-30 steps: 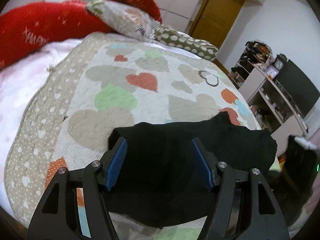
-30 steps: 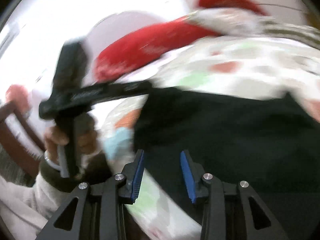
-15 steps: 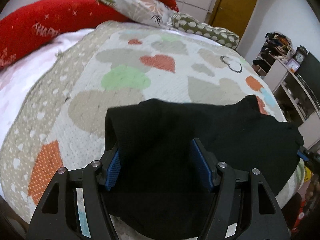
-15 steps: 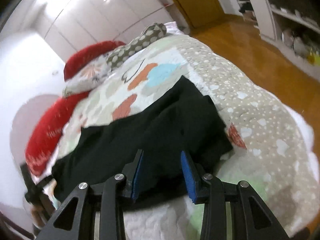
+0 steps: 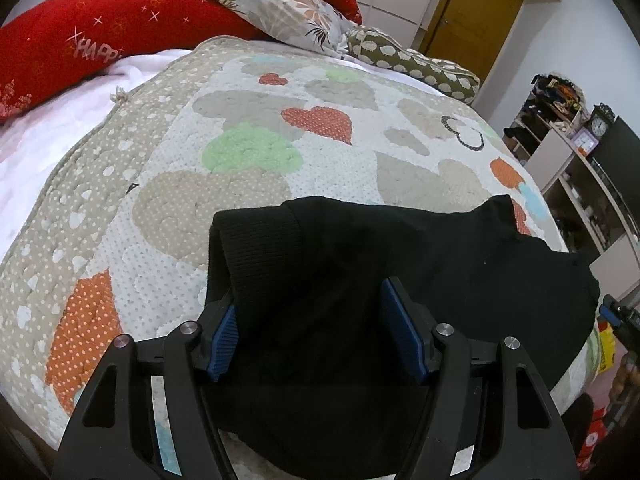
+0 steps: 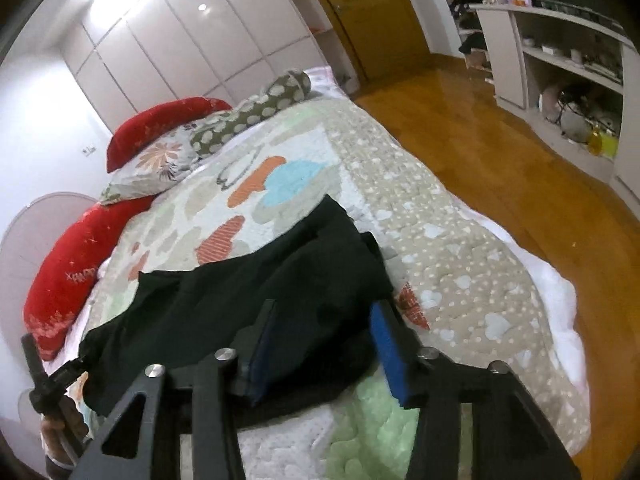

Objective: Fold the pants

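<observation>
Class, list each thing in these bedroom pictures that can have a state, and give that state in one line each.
black pants: lying across quilt, partly folded.
left gripper: jaws wide, pants between, not pinched.
right gripper: jaws opening, pants between.
yellow door: shut.
quilt: spread flat.

Bedroom. Bed with heart-patterned quilt (image 5: 256,152); red pillows (image 5: 92,36), a floral pillow (image 5: 288,16) and a dotted bolster (image 6: 252,114) at its head edge. White wardrobe doors (image 6: 168,36) behind. Wooden door (image 5: 476,20). Glossy wood floor (image 6: 500,152). Open shelving (image 6: 560,52) along the far wall.
</observation>
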